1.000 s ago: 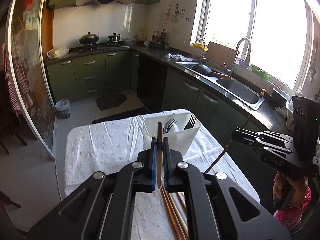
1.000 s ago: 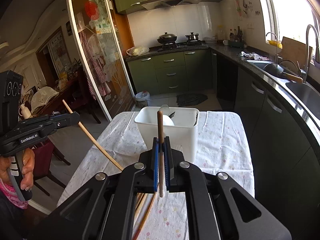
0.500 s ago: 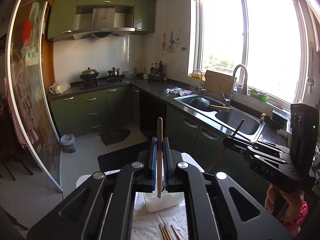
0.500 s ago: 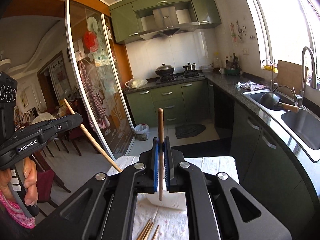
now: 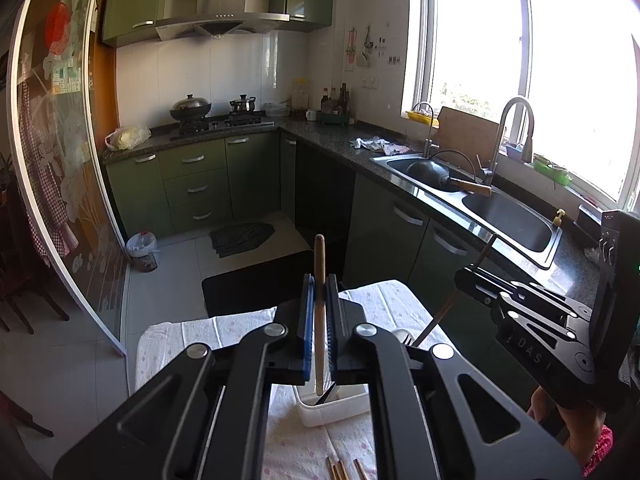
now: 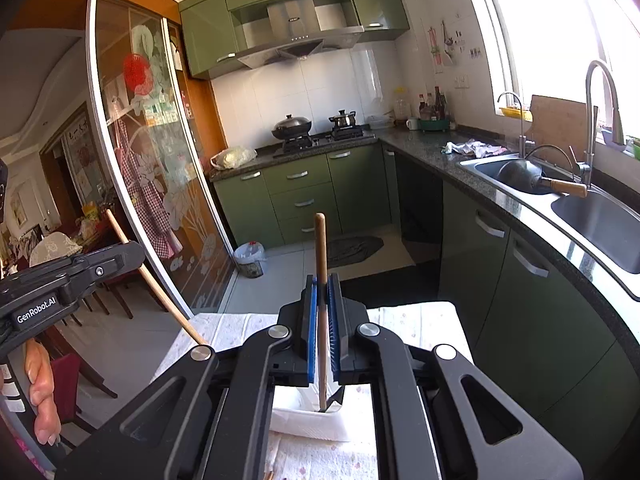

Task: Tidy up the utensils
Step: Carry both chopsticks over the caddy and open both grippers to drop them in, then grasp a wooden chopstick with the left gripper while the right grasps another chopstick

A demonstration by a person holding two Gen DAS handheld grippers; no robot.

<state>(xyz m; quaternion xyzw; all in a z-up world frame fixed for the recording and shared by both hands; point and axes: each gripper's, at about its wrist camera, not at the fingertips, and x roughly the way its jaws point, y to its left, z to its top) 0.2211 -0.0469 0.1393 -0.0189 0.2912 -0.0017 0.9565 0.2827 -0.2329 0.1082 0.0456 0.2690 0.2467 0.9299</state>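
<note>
Both claws clamped on one chopstick each: left claw (image 5: 319,322) gripping its chopstick (image 5: 319,280) upright, right claw (image 6: 322,326) likewise (image 6: 320,256), tips aimed down over the white utensil holder (image 5: 334,408) on the worktop (image 5: 384,300), likely for dropping in; spare chopsticks (image 5: 340,470) lying nearby

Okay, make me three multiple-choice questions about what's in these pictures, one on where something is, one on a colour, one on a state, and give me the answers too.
1. Where is the white utensil holder?
A. in the sink
B. on the cloth-covered table
C. on the stove

2. What colour are the pads on the left gripper?
A. blue
B. red
C. yellow

3. What is the right gripper doing?
A. hanging open with nothing in it
B. clamping a fork
C. holding a wooden chopstick upright

Answers:
1 B, it stands on the table with the flowered cloth.
2 A, blue strips line both fingers.
3 C, the wooden chopstick stands between the shut pads, its lower tip over the holder.
</note>
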